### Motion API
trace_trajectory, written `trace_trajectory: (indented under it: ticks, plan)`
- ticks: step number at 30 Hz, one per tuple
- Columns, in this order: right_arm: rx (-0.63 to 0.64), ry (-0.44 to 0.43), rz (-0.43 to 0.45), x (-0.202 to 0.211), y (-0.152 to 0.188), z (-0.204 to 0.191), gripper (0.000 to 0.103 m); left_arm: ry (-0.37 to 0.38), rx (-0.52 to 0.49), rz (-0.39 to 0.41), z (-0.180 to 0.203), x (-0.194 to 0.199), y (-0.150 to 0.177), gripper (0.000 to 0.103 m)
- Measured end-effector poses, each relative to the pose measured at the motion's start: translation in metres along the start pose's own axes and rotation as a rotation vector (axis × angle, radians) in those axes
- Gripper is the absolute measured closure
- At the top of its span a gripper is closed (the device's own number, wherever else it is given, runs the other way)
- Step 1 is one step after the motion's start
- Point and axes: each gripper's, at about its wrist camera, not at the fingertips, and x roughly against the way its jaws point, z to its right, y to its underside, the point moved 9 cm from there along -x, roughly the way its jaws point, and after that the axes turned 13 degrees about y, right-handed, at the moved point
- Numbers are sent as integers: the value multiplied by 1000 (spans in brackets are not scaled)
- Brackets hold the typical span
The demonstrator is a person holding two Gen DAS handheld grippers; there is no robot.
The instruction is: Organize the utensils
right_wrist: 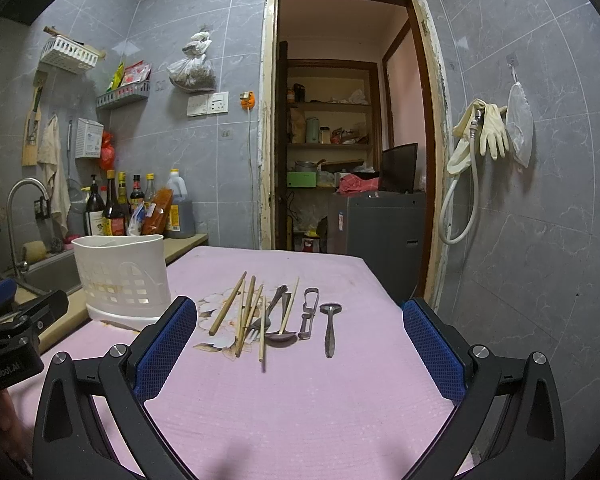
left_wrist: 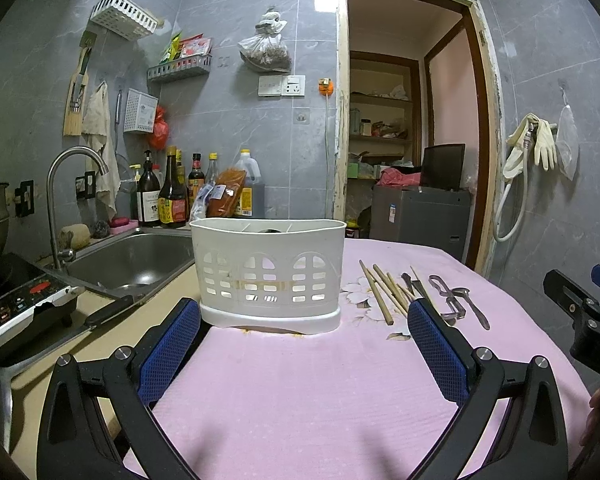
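Observation:
A white slotted utensil holder stands on the pink cloth, at its left side. To its right lie several wooden chopsticks, a fork and spoon, a metal peeler and a small spoon. My left gripper is open just short of the holder. My right gripper is open, held back from the utensil pile, nothing between its fingers.
A steel sink with a tap sits left of the cloth, with sauce bottles behind and an induction cooker at far left. A doorway and grey appliance lie beyond the table's far edge.

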Motion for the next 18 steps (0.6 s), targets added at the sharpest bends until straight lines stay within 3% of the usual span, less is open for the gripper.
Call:
trace_trajectory:
  ticks: [18]
  plan:
    - [0,1,0,-1,1,0,0,0,0,0,2,3,-1,1]
